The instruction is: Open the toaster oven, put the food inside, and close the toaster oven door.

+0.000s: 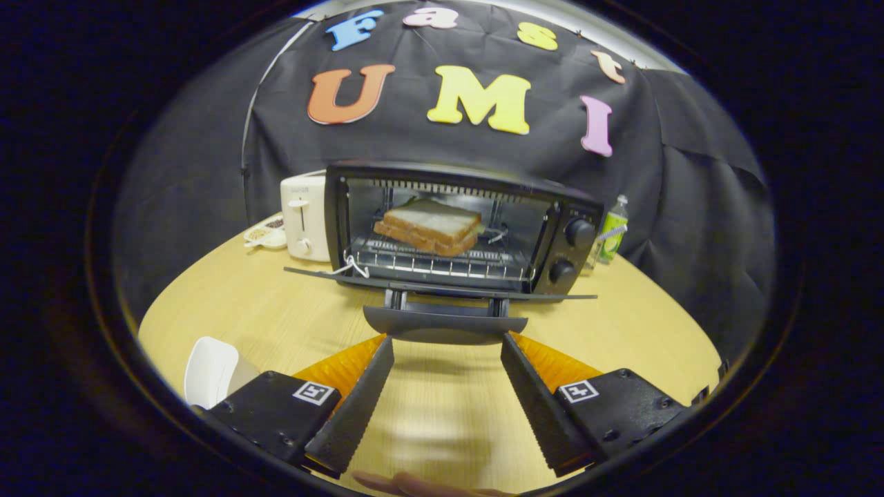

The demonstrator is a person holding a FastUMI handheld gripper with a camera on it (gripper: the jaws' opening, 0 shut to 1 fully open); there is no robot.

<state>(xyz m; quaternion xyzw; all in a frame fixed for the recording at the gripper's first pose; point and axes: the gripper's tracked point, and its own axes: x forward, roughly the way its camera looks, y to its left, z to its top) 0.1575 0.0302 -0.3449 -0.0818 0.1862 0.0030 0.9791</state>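
while the jaws of the gripper [447, 344] stand spread apart with nothing between them but bare bench [276, 324], the door handle [445, 324] lies just ahead of their tips, level with the gap and apart from both fingers. beyond the handle the door [442, 288] hangs fully down, flat and nearly edge-on. past it sits the toaster oven [463, 231], and the sandwich [429, 226] already rests on the wire rack [442, 262] inside, well beyond the jaws, so the food step looks done and closing is what remains.

the risk from here, as i judge it, is the lift: the handle is rounded and the jaws are wide, so a push from below could slip off the lip and let the door drop back. a shove too far forward might also slide the whole oven toward the white toaster [305, 217] to its left or the green bottle [611, 235] to its right. a white cup [210, 371] stands beside the left finger, near enough to be clipped on a sideways swing.
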